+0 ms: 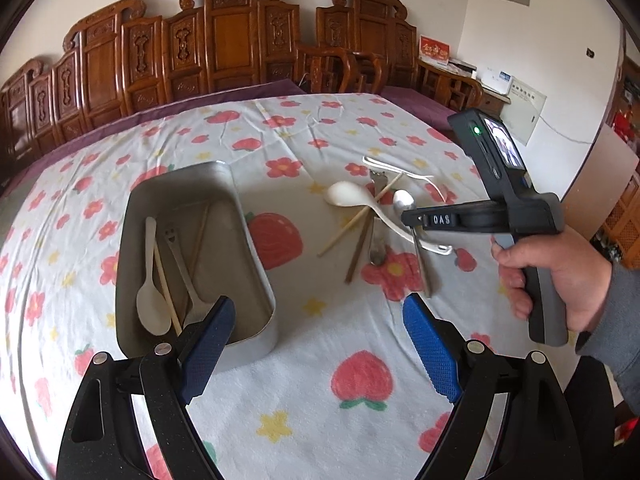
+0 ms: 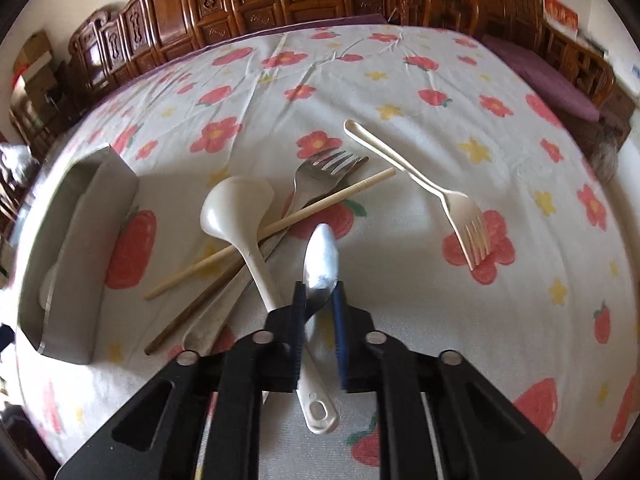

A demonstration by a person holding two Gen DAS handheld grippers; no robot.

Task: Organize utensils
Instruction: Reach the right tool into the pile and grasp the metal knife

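Currently, by size:
Tray [image 1: 256, 280]: left of the pile, already holding utensils.
Left gripper [image 1: 316, 344]: jaws wide, empty, beside the tray.
Right gripper [image 2: 320, 300]: closed on the metal spoon [image 2: 322, 256], whose long axis runs along the fingers, bowl pointing away.

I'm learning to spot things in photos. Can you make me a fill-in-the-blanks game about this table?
1. The right gripper fingers pinch a shiny metal ____.
2. The grey tin holds a white spoon, chopsticks and a fork with a ____ face.
3. The white fork lies alone on the ____ cloth.

Missing words: spoon; smiley; flowery
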